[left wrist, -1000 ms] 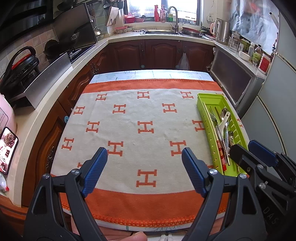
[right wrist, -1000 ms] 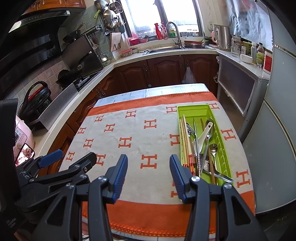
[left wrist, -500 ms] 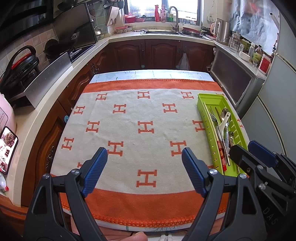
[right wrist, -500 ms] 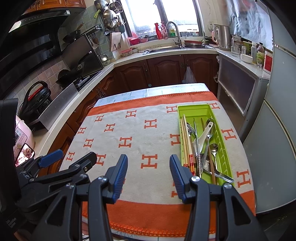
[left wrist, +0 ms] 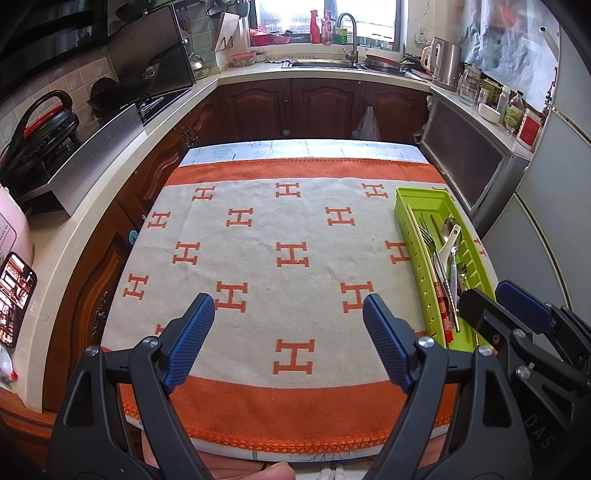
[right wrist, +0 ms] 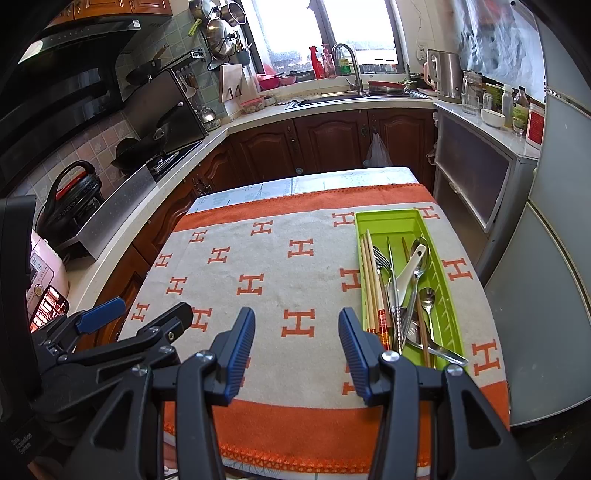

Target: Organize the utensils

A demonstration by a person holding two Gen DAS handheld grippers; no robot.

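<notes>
While both sets of tongs hang empty over the near orange border, the left gripper (left wrist: 288,317) spread wide and the right gripper (right wrist: 297,332) parted too, the risk lies farther out: in the green tray (right wrist: 450,295) at the cloth's (right wrist: 266,266) right side, chopsticks (right wrist: 371,280), fork, metal spoons and a white spoon (right wrist: 404,273) overlap, so one pinch may likely snag a neighbour or tip the tray.

Looking into a home kitchen: sink (right wrist: 325,96) and faucet (right wrist: 351,62) sitting under a window (right wrist: 325,29), wooden cabinets (right wrist: 332,140), hanging pots (right wrist: 218,29), kettle (right wrist: 445,75), wok (right wrist: 129,149) resting on the stove.
</notes>
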